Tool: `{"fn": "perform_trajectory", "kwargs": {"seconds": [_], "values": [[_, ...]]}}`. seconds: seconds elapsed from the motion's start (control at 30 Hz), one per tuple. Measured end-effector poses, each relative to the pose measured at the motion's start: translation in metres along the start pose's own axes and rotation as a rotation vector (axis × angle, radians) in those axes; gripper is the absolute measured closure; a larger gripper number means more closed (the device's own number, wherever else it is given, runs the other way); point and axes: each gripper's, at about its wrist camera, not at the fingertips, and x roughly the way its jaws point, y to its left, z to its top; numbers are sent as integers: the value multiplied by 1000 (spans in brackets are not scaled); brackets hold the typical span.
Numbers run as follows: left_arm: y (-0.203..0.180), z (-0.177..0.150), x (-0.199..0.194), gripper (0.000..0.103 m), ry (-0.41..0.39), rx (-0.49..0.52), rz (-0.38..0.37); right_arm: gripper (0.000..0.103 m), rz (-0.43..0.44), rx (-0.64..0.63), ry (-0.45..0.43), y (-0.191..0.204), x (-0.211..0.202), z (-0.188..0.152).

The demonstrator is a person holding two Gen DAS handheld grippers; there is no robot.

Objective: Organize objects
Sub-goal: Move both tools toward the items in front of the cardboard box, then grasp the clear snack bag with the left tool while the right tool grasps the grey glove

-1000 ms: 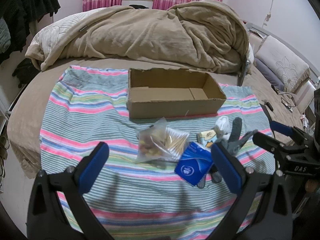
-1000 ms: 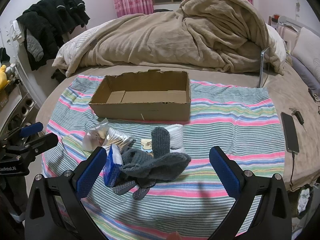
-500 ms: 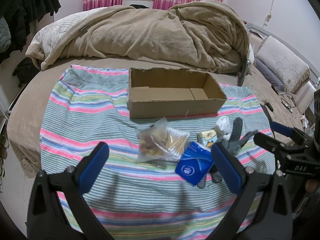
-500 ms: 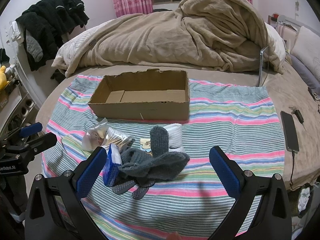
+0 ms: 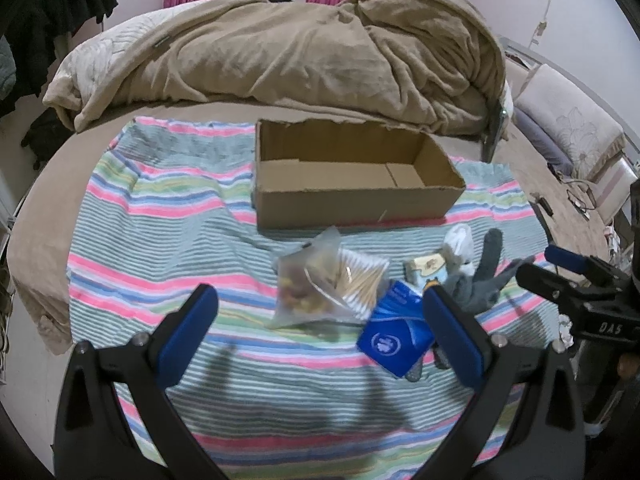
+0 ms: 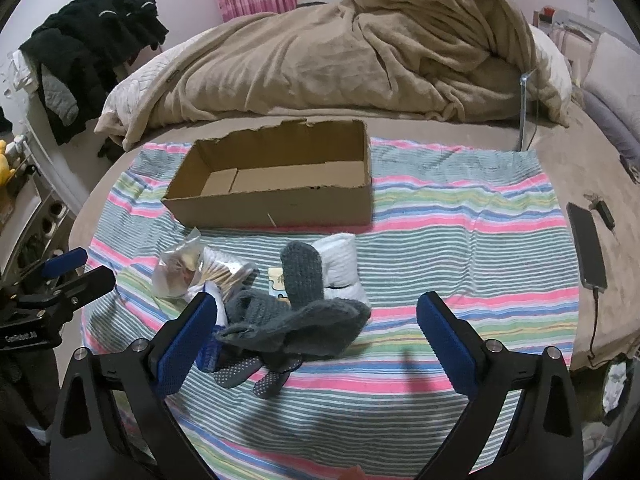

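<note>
An open cardboard box (image 5: 352, 200) (image 6: 280, 196) stands empty on a striped cloth (image 5: 160, 216) (image 6: 460, 216). In front of it lies a small heap: a clear bag of cotton swabs (image 5: 328, 284) (image 6: 200, 272), a blue packet (image 5: 394, 336), a small yellow carton (image 5: 426, 270), a white sock (image 6: 340, 264) and grey gloves (image 6: 296, 316) (image 5: 484, 276). My left gripper (image 5: 320, 336) hovers open just before the bag and packet. My right gripper (image 6: 316, 332) hovers open over the gloves. Nothing sits between either pair of fingers.
A rumpled brown blanket (image 5: 300, 52) (image 6: 360, 48) is piled behind the box. A phone with a cable (image 6: 586, 248) lies on the bed to the right. Dark clothes (image 6: 92, 48) hang at the far left.
Both grippers have crept slightly forward toward the heap; the objects themselves have not moved.
</note>
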Motion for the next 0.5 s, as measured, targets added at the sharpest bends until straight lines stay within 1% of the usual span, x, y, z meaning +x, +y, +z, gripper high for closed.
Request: {"fn": "perform_trajectory", "kwargs": {"seconds": [0.03, 0.27, 0.4, 0.5], "values": [[1, 0, 4, 1, 4, -13, 12, 2, 3, -1, 6, 0, 2, 0], [6, -3, 32, 1, 54, -39, 24, 3, 26, -4, 55, -4, 21, -4], [11, -5, 49, 1, 78, -48, 29, 7, 40, 5, 88, -6, 32, -9], [14, -7, 60, 3, 94, -59, 32, 7, 49, 9, 106, -8, 39, -12]]}}
